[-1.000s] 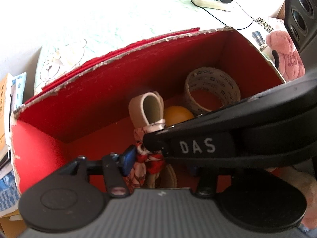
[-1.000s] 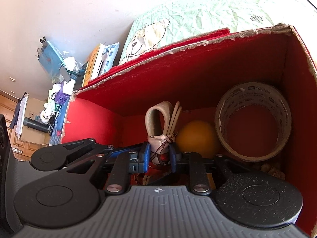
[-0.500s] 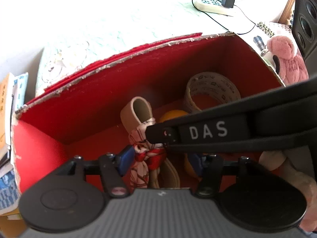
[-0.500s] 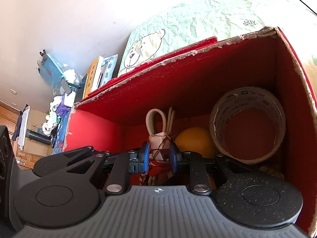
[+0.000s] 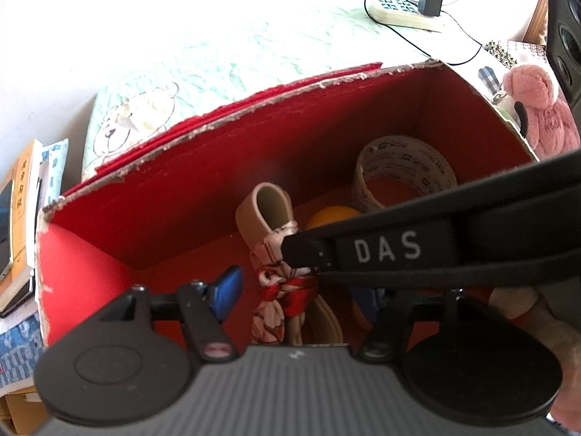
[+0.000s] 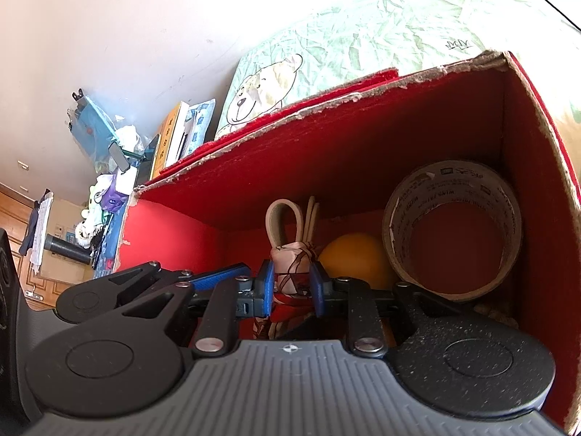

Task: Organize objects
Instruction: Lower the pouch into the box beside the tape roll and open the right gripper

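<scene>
- The thing that matters here: the bundle of beige leather-looking straps tied with a red-and-pink patterned scarf [image 6: 290,265] stands roughly upright inside the red cardboard box [image 6: 326,152]. Its looped end points up toward the back wall, so the long axis runs along the fingers' line of sight, not across it.
- The right gripper [image 6: 290,283] is the one actually on it. Its blue pads [image 6: 267,283] are pressed in on the scarf-wrapped middle from both sides, so it's clamped on the bundle.
- The left gripper [image 5: 301,290] sits right alongside with its jaws spread wide. One blue pad [image 5: 227,290] is clear of the scarf on the left. The other is mostly hidden behind the right tool's black arm, which crosses the left view.
- Bundle sits dead centre between the right fingers, low in the box.
- Just beside it on the right is an orange ball [image 6: 354,261], and past that a roll of tan packing tape [image 6: 454,232] leaning in the corner.
- My guess: if the bundle is being set down here, letting go straight and backing out upward should avoid nudging the ball.
</scene>
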`<state>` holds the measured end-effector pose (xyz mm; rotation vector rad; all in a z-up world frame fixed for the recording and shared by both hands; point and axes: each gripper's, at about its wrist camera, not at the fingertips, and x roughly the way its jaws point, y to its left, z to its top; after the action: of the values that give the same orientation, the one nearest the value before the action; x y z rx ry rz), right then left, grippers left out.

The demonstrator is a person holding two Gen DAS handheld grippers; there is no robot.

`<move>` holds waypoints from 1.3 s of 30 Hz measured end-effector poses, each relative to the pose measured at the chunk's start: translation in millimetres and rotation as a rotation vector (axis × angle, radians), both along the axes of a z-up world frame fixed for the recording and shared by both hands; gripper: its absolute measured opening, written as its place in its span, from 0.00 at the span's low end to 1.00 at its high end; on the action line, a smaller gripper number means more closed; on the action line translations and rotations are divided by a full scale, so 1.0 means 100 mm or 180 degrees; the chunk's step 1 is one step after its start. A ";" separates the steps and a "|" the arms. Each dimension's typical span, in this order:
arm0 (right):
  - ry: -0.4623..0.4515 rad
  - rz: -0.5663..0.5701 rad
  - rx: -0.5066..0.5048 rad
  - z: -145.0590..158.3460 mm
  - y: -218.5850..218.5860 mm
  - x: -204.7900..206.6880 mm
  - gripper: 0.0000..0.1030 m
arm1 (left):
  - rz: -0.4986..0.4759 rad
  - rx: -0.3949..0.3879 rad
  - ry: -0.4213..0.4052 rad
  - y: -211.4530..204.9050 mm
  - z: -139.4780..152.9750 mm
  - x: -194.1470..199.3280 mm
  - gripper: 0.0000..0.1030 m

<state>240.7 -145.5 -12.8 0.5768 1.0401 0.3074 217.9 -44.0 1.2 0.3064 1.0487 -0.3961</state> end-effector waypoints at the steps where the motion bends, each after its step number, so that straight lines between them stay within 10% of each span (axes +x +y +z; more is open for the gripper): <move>1: -0.0003 0.0001 -0.0003 0.00 0.01 0.00 0.24 | 0.0004 0.0001 -0.0007 0.00 0.00 0.00 0.67; 39: -0.0048 -0.0048 -0.0051 0.02 -0.04 -0.01 0.20 | 0.0208 0.0137 -0.0114 -0.04 -0.06 0.09 0.79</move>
<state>239.3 -149.1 -10.4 0.5670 1.0223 0.2895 227.0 -48.5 -5.2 0.3158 1.0304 -0.3087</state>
